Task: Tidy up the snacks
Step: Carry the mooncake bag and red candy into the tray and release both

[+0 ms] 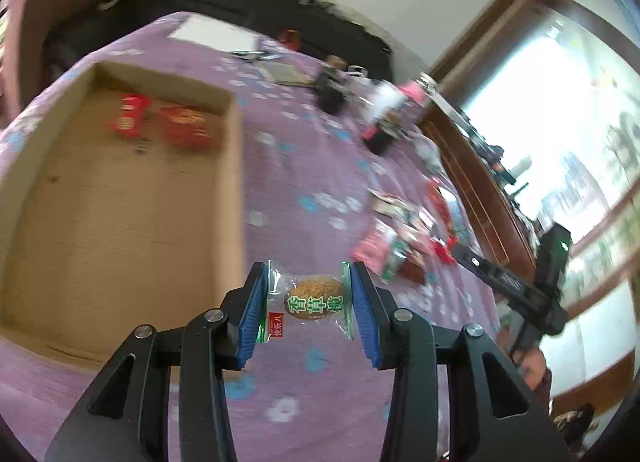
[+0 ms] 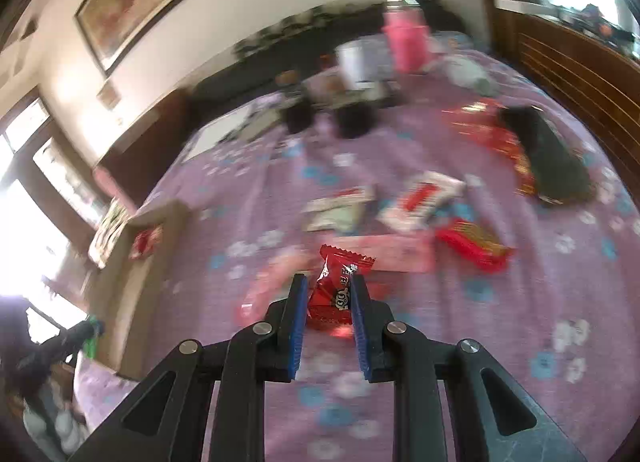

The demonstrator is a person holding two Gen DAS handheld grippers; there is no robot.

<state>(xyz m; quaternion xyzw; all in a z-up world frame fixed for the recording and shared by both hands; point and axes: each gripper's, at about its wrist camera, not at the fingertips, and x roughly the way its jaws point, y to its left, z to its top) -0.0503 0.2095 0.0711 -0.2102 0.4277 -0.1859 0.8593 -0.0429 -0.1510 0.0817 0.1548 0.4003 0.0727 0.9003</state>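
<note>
Gripping a clear-wrapped round pastry (image 1: 314,298) by its two wrapper ends, the left gripper (image 1: 310,302) holds it above the purple flowered tablecloth (image 1: 304,166), with both blue pads (image 1: 254,314) pressed against the wrapper. To the left of that gripper lies an open cardboard box (image 1: 236,166), its near right corner just beside the left finger. Two red snack packets (image 1: 160,122) rest side by side at the far end of the box floor.

The right gripper (image 2: 329,294) is clamped on a red candy packet (image 2: 334,290), which stands upright between the jaws with its crimped top edge projecting beyond the fingertips. Whether the packet is clear of the cloth cannot be told from the blurred view. Beyond it, loose snacks (image 2: 416,202) lie scattered on the tablecloth: white-and-red packets, a pink flat pack and a red pack to the right. A pink container (image 2: 406,38) stands at the far edge.
</note>
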